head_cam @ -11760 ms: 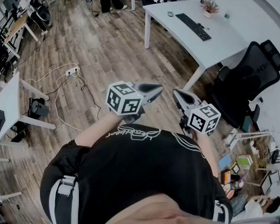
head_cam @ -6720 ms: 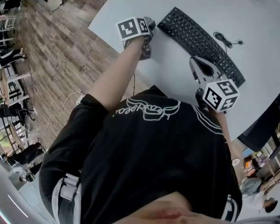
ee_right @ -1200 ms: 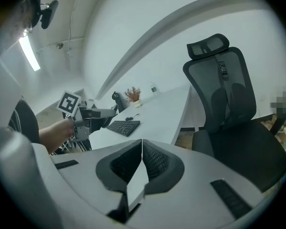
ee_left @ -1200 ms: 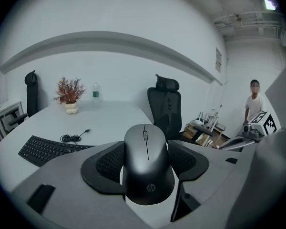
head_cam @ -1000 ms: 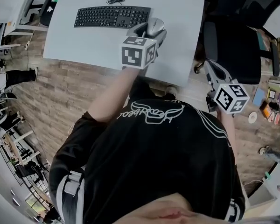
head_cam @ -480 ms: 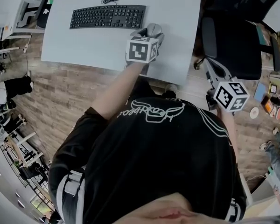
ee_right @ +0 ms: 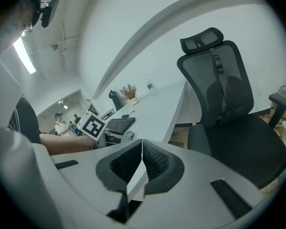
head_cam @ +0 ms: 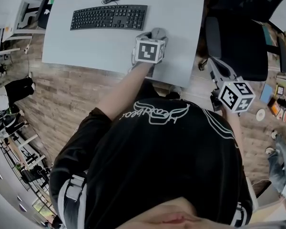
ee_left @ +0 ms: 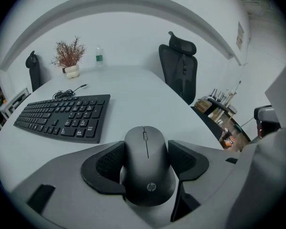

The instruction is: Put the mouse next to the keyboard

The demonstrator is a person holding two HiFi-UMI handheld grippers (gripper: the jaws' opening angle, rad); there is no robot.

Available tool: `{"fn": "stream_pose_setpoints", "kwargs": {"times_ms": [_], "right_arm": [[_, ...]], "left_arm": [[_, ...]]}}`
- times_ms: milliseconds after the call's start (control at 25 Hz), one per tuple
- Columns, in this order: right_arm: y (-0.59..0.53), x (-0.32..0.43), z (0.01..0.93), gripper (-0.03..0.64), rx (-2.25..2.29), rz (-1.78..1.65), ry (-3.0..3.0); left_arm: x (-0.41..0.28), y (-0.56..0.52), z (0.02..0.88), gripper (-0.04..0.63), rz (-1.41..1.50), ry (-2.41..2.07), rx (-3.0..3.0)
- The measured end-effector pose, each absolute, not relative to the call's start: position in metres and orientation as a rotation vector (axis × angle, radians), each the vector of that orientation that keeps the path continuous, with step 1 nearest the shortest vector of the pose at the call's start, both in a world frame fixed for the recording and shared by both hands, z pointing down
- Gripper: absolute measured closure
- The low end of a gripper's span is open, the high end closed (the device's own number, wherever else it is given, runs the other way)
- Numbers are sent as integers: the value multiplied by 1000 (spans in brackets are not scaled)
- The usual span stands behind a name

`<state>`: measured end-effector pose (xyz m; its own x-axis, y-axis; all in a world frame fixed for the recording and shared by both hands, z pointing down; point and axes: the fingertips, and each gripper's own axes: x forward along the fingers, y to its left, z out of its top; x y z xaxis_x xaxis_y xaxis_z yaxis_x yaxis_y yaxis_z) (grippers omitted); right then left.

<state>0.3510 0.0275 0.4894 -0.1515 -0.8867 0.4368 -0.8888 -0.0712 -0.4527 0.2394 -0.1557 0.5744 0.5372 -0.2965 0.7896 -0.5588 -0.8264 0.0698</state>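
The dark grey mouse sits between the pads of my left gripper, which is shut on its sides. In the head view the mouse is low over the white table, just right of the black keyboard and a little nearer the front edge. I cannot tell whether it touches the tabletop. In the left gripper view the keyboard lies ahead to the left. My right gripper hangs off the table's right side, and its pads are pressed together with nothing in them.
A black office chair stands to the right of the table, close to my right gripper. At the table's far end are a small potted plant and a bottle. The keyboard's cable trails behind it. Below the table's front edge is wood floor.
My left gripper, still holding the mouse, has shifted slightly toward the table's front edge, right of the keyboard. The right gripper has barely moved.
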Motion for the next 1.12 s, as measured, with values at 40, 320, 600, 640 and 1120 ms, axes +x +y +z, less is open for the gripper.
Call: {"fn": "stream_pose_setpoints", "kwargs": {"times_ms": [40, 320, 600, 640, 1120], "right_arm": [[27, 351, 489, 606, 2042, 1046, -2142], [25, 352, 489, 607, 2028, 1044, -2152], [21, 348, 489, 607, 1996, 1033, -2177], [21, 348, 489, 606, 1991, 1031, -2180], [11, 323, 451, 607, 1949, 895, -2266]], "left_arm": [[239, -156, 575, 299, 1184, -714, 2460], [242, -154, 575, 293, 1197, -714, 2470], [243, -152, 572, 232, 1147, -730, 2499], [241, -153, 568, 229, 1128, -738, 2505], [215, -121, 450, 488, 700, -555, 2602]]}}
